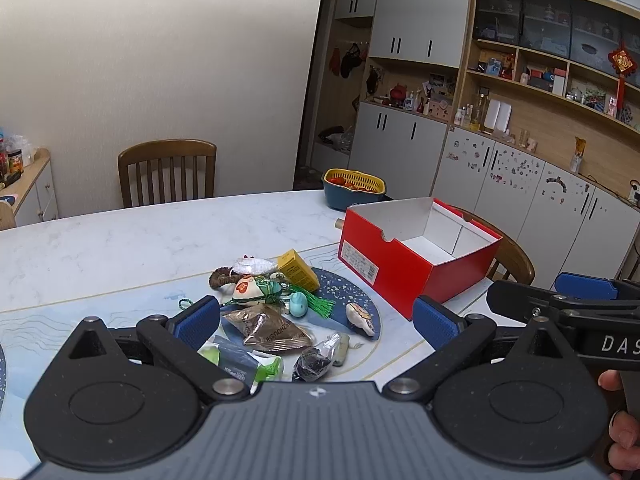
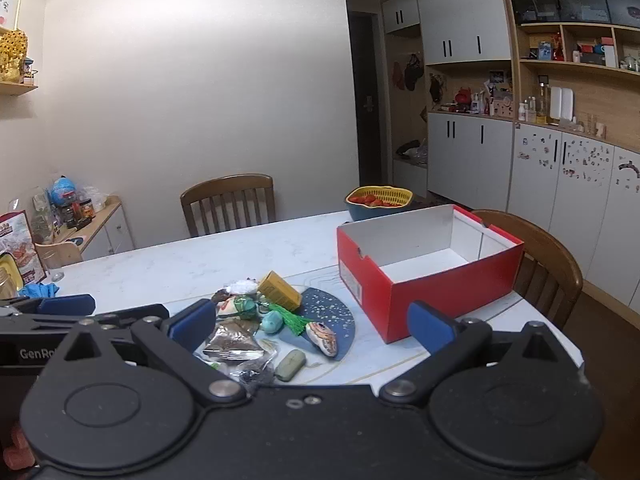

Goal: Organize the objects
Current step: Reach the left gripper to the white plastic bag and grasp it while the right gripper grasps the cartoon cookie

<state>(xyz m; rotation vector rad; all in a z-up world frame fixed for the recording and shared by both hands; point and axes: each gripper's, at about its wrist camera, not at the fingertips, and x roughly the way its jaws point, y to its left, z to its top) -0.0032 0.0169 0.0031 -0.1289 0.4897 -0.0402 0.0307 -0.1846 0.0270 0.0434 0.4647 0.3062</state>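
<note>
So both tongs are up above the near edge of the counter (image 1: 120,236), angled down a bit, and neither one has anything in it. The left tongs (image 1: 318,320) are spread wide with the blue pads far apart, and the right tongs (image 2: 312,320) are spread just as wide, nothing between the pads on either. The stuff to sort is a little heap in the middle of the counter, sitting partly on a dark blue speckled mat (image 1: 344,292): a yellow box (image 1: 298,271) at the back, a green tassel (image 1: 316,300) lying across the middle, a small teal figure (image 1: 298,305) right by the tassel, a brown foil packet (image 1: 270,328) closer to the cameras, a painted stone (image 2: 322,338) on the mat's right part, and a greenish-grey bar (image 2: 291,364) just off the mat's near edge. The red shoebox (image 1: 404,260) sits open to the right of the heap, white inside, nothing in it. Behind it there's a yellow basket (image 1: 354,181) with red things inside, set in a dark bowl. Wooden chair (image 1: 168,172) at the far side. In the left view you can see fingers (image 1: 624,428) wrapped on the right tongs' handle.
</note>
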